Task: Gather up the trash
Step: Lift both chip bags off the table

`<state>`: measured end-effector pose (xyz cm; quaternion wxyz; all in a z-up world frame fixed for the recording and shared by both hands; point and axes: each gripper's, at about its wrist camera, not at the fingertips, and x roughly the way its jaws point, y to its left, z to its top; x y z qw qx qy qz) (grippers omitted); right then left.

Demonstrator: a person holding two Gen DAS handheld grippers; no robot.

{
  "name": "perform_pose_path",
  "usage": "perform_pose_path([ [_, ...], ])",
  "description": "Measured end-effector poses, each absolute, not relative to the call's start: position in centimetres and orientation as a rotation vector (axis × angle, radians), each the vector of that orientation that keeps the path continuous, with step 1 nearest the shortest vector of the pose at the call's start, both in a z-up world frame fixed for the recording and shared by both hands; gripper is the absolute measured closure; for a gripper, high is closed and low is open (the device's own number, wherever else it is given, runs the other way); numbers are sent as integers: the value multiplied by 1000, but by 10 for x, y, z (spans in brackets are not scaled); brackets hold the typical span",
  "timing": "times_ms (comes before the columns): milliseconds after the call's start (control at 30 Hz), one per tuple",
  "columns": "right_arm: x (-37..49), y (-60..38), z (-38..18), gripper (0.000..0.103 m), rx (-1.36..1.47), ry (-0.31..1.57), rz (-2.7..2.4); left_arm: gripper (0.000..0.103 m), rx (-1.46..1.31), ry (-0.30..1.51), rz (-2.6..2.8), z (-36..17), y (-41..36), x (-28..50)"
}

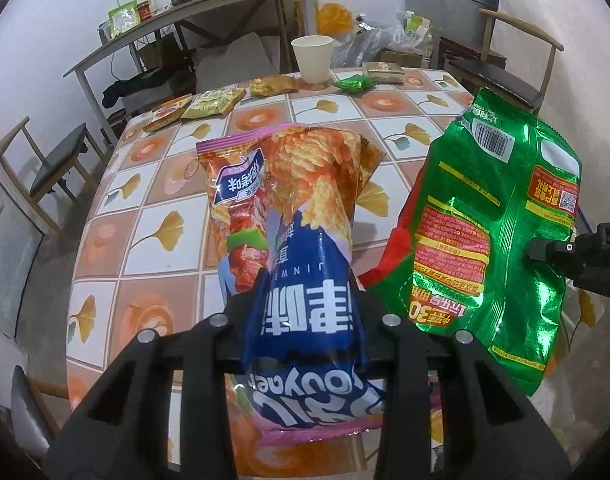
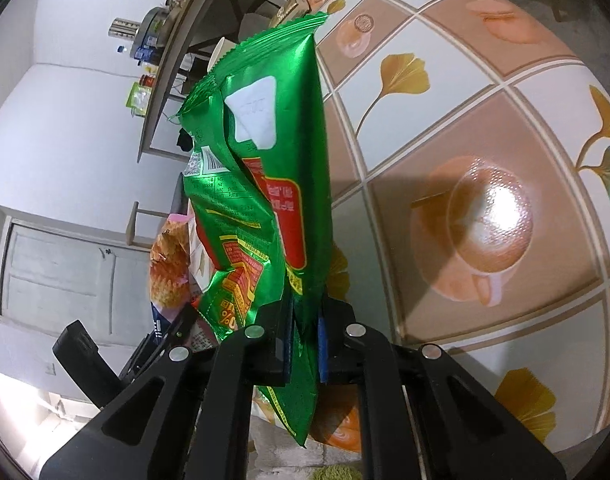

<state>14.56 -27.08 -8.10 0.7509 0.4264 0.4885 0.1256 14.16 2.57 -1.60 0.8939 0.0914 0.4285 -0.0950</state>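
Observation:
My left gripper (image 1: pixel 305 312) is shut on an orange and blue snack bag (image 1: pixel 293 208) and holds it above the tiled table (image 1: pixel 153 216). My right gripper (image 2: pixel 305 320) is shut on a green snack bag (image 2: pixel 273 184), held up over the table (image 2: pixel 465 128). The green bag (image 1: pixel 489 232) also shows at the right of the left wrist view, with part of the right gripper's body at the far right edge. The orange bag (image 2: pixel 169 264) shows behind the green one in the right wrist view.
A white paper cup (image 1: pixel 313 58) stands at the table's far edge. Several small wrappers lie along the far side: gold (image 1: pixel 273 85), green (image 1: pixel 355 82), yellow (image 1: pixel 213 105). Chairs stand left (image 1: pixel 57 168) and right (image 1: pixel 505 68). A cluttered side table (image 1: pixel 193 12) is behind.

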Motion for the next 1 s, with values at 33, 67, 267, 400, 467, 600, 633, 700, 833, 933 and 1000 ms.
perform_pose_path([
  [33, 145, -272, -80, 93, 934, 1065, 274, 69, 194, 885, -196, -15, 25, 141],
  [67, 144, -273, -80, 94, 935, 1062, 273, 69, 197, 882, -195, -14, 25, 141],
  [267, 141, -279, -80, 94, 944, 1055, 268, 70, 212, 865, -188, -10, 21, 139],
  [400, 136, -281, -80, 94, 953, 1047, 257, 70, 219, 856, -188, -9, 19, 136],
  [467, 135, -282, -79, 94, 957, 1044, 253, 70, 225, 851, -189, -8, 18, 133],
  [600, 130, -284, -78, 94, 963, 1036, 247, 70, 232, 846, -193, -7, 16, 131],
  [633, 130, -284, -78, 94, 964, 1034, 245, 70, 231, 845, -192, -7, 16, 131],
  [700, 131, -283, -77, 94, 967, 1030, 242, 70, 231, 843, -192, -6, 16, 130],
  [833, 129, -284, -77, 94, 972, 1021, 236, 70, 236, 836, -195, -3, 14, 130],
  [933, 127, -284, -78, 94, 976, 1016, 234, 70, 240, 830, -198, -2, 14, 130],
  [1000, 125, -286, -78, 94, 979, 1012, 233, 70, 244, 826, -199, -1, 13, 129],
])
